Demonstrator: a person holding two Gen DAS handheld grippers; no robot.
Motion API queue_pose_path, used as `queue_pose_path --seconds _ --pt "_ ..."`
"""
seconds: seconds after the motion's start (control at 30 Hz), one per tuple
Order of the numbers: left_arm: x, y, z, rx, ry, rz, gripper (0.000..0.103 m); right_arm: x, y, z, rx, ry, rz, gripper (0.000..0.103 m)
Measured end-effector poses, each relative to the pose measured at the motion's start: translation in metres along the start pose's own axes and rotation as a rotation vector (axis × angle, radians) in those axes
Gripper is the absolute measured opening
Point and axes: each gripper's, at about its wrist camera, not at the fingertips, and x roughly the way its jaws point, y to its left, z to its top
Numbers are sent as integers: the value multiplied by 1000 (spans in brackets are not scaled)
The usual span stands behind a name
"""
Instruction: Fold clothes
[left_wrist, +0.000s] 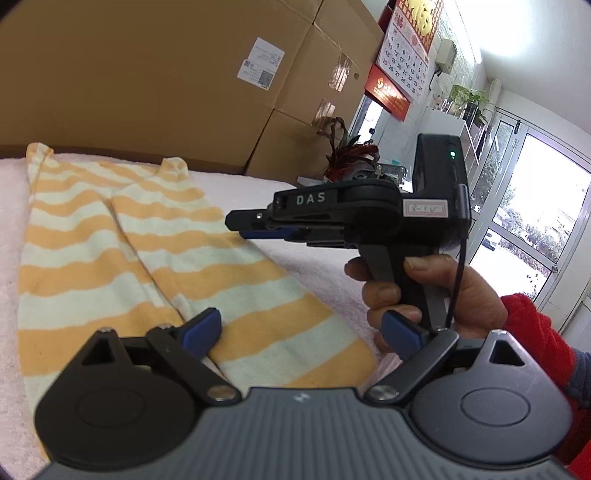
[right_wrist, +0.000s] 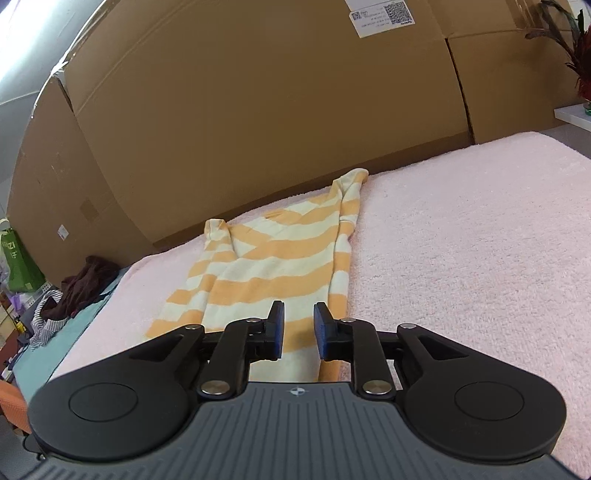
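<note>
Pink towel-covered surface (right_wrist: 461, 240), striped garment (right_wrist: 280, 266) lengthwise toward cardboard boxes (right_wrist: 258, 110).

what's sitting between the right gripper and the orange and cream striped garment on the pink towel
Nothing visible. The right gripper hangs just above the near end of the orange and cream striped garment, its jaws slightly apart with nothing between them.

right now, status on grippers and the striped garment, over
Left gripper open, empty. Right gripper slightly open, empty. Orange-and-cream striped knit garment flat on pink fleecy blanket, sides folded in. Nothing in the way.
</note>
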Motion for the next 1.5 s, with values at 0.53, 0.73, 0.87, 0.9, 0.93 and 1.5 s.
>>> queue_pose_path --seconds 0.53,0.73,0.87,0.9,0.93,1.5 --pt "-6 6 5 21 -55 42 79 2 -12 5 85 -20 -86 12" --pt "-1 45 34 -117 -89 84 64 19 -7 19 8 -2 -59 21" --pt "19 65 38 -256 15 108 21 35 -8 19 11 45 -43 13" --pt "20 68 38 -278 18 114 7 34 -10 18 24 47 -39 9" --pt "20 70 37 -298 26 120 0 34 -12 17 40 46 -40 5" --pt "32 87 68 -301 34 233 42 36 -13 19 57 -3 -36 16"
